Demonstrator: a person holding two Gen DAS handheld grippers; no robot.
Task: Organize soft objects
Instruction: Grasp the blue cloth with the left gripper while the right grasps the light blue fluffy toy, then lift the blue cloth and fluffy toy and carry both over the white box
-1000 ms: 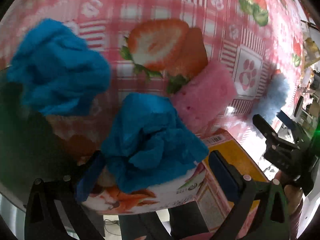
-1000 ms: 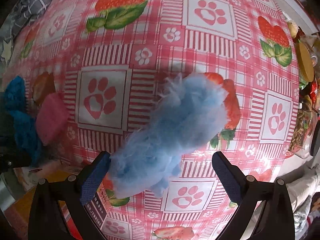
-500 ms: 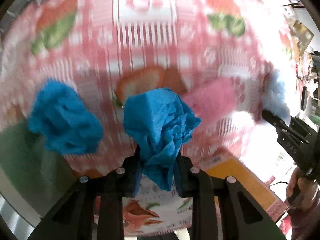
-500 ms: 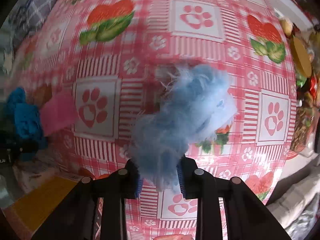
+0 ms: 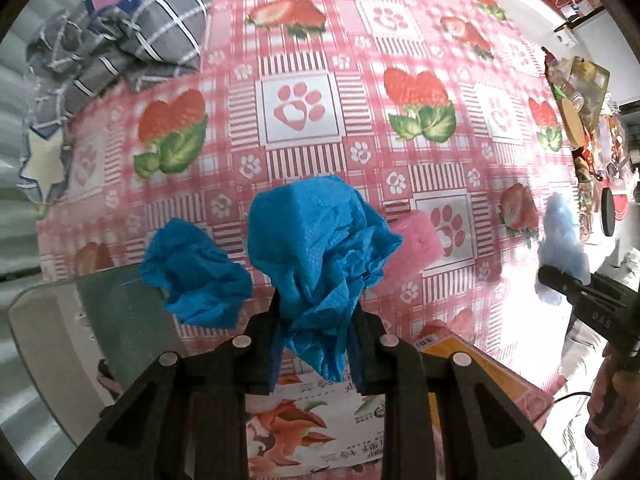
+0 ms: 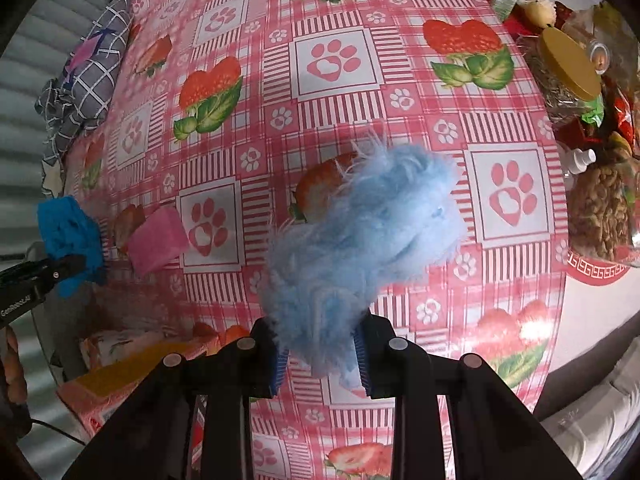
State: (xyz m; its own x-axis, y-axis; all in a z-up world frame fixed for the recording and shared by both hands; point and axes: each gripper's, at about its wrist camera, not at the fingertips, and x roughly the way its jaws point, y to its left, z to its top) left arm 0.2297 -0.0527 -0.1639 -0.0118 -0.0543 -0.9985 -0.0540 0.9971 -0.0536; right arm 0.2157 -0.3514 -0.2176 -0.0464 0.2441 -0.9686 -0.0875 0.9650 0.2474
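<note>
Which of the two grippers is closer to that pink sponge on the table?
Left. The left gripper holds its blue cloth right beside the pink sponge; the right gripper is farther off.

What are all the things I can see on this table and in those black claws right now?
Blue crumpled cloth: one, bright blue, clamped in the left claw.
Second blue cloth: one, bright blue, lying left of the held one.
Pink sponge: one, pink, on the tablecloth between the two claws.
Fluffy toy: one, pale blue, clamped in the right claw.
Tablecloth: one, pink check with strawberries and paw prints.
Checked fabric: one heap, grey with white lines, far left edge.
Printed box: one, white and yellow-orange, near edge under the left claw.
Jars and snack packets: several, mixed colours, right edge.
Left gripper: black, shut.
Right gripper: black, shut.
</note>
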